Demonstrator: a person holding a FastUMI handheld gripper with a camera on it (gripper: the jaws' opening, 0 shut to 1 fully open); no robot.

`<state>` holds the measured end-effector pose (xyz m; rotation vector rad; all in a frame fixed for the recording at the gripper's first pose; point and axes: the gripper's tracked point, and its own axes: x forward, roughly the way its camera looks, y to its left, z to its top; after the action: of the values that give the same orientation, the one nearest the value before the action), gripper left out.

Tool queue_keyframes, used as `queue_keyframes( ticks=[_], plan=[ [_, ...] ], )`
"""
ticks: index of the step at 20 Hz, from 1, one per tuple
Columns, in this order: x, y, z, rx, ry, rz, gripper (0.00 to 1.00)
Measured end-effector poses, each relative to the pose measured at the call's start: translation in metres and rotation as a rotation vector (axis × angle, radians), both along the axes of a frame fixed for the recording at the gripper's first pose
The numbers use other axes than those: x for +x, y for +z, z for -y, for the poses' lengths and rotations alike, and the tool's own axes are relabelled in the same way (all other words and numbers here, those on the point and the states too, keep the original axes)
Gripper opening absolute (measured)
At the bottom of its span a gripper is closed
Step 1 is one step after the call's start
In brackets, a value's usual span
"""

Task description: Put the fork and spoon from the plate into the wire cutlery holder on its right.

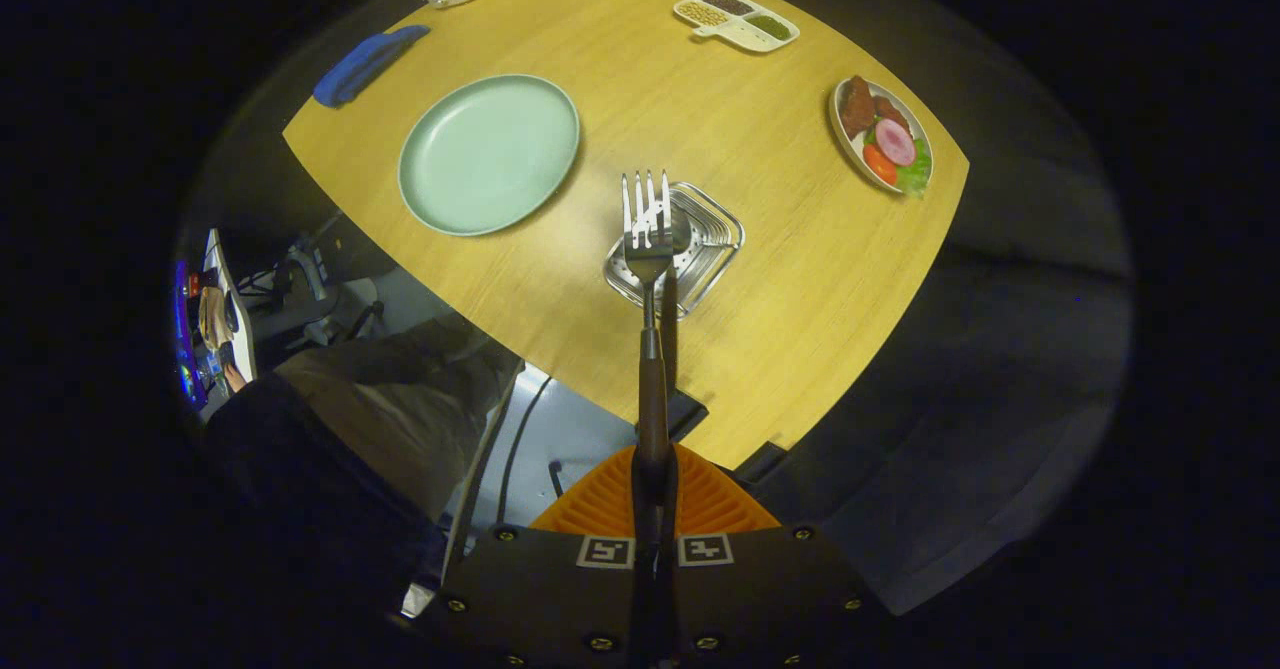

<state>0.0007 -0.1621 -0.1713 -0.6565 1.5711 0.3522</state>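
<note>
Bright table (pixel 700 129), dim warped edges

bare tabletop (pixel 700 129) around holder (pixel 700 239), plate (pixel 488 154) aside

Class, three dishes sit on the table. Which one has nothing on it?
The round green plate, left of the wire cutlery holder. The divided tray and the oval dish hold food. The claw grips the fork.

the gripper (pixel 655 479) is held high, looking steeply down. its two fingers (pixel 600 499) are pressed together on the dark handle of a fork (pixel 648 249), which stands straight out ahead of them, tines farthest away. beside and below the gripper, the person's trouser leg (pixel 400 399) shows.
</note>
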Motion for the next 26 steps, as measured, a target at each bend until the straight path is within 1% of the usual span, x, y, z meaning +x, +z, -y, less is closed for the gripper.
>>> queue_keyframes(
  ticks=[4,8,15,18,19,20,21,22,26],
  plan=[
    [0.002,-0.011,0.012,-0.022,-0.016,-0.083,0.01],
    [0.012,-0.029,0.020,-0.097,0.023,-0.185,0.02],
    [0.041,-0.052,0.004,-0.168,0.057,-0.331,0.01],
    [0.046,-0.056,-0.006,-0.169,0.033,-0.387,0.01],
    [0.048,-0.058,-0.008,-0.172,0.030,-0.398,0.02],
    [0.051,-0.058,-0.009,-0.173,0.025,-0.397,0.06],
    [0.054,-0.060,-0.011,-0.163,0.023,-0.385,0.06],
    [0.057,-0.059,-0.014,-0.145,0.014,-0.371,0.10],
    [0.055,-0.053,-0.011,-0.064,-0.052,-0.289,0.11]
  ],
)
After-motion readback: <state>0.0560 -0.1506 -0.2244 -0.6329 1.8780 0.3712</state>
